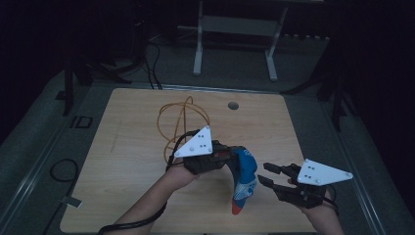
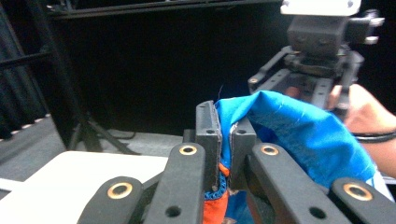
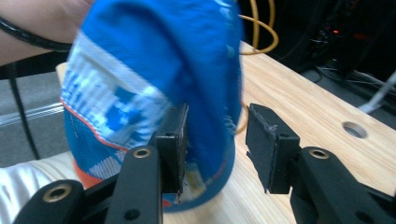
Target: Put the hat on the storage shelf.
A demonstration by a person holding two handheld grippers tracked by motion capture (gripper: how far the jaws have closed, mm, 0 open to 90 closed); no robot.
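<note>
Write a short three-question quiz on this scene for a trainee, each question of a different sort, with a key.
1. True or false: the left gripper is clamped on the blue sock.
2. Which best describes the right gripper?
A. shut on the orange cable
B. open, jaws apart beside the sock
C. resting flat on the floor
3. Fill in: behind the left gripper, a loop of ____ cable lies on the wooden table.

Key:
1. True; the sock's edge sits between its closed jaws.
2. B.
3. Orange.
</note>
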